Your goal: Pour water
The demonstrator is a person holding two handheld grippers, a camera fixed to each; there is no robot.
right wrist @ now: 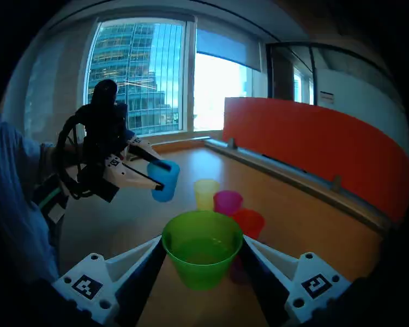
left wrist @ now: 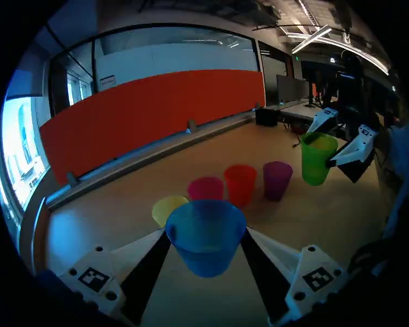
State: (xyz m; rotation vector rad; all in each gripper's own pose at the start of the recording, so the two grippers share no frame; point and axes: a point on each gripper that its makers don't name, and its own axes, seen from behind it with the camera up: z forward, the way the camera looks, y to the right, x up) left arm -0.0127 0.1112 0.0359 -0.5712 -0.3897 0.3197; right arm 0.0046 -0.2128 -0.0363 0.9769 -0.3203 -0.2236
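Blue cup (left wrist: pixel 206 245), lower centre, is pinched by the left gripper (left wrist: pixel 206 234) jaws; right gripper (right wrist: pixel 203 240) jaws pinch green cup (right wrist: pixel 203 259); both upright, pouring apparently unstarted

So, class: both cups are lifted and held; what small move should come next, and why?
Probably bring the green cup, clamped in the right gripper, nearer the blue cup in the left gripper, rim above rim, before tilting. Both are upright and well apart in the air, and the green one seems to hold water.
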